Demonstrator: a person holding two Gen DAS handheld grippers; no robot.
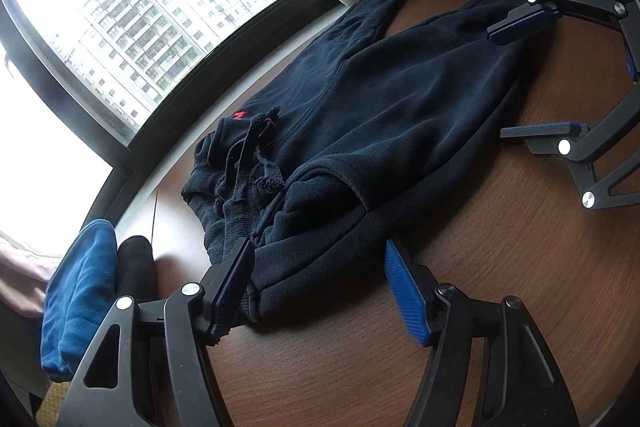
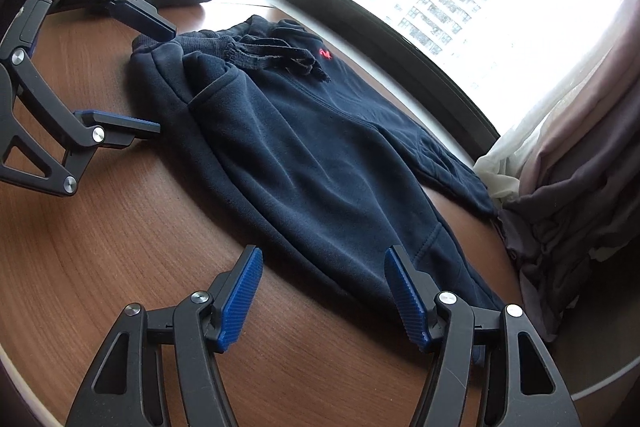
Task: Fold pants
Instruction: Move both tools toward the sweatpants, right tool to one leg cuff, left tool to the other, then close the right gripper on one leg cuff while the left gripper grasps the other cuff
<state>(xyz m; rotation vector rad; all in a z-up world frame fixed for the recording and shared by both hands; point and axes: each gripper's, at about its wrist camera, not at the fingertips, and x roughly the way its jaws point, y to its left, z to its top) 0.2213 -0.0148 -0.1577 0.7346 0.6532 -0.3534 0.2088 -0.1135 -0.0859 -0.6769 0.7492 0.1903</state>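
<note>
We hold our left gripper (image 1: 320, 291) low over the wooden table (image 1: 500, 287), at the waistband end of the navy pants (image 1: 380, 107). Its two fingers are spread wide and they close on nothing. The left finger (image 1: 234, 283) lies against the ribbed waistband, and we cannot tell if it presses the cloth; the right finger (image 1: 406, 297) stands over bare wood, just beside the near edge of the pants. The corner of the waistband lies between the two fingers. Ahead of them the drawstring (image 1: 256, 151) lies loose on the waistband, with a small red logo (image 1: 239, 115) beyond it. To the left of the left finger there is a folded blue cloth (image 1: 80, 303) on a dark one.

Our right gripper (image 2: 324, 293) is low at the leg end, and its fingers are also spread wide and hold nothing. The left finger (image 2: 240, 299) is over bare wood, the right finger (image 2: 406, 299) is on or just above the lower leg; the edge of this leg runs between them. The pants lie flat ahead of the fingers, with both legs reaching to the right toward a grey curtain (image 2: 568, 211).
</note>
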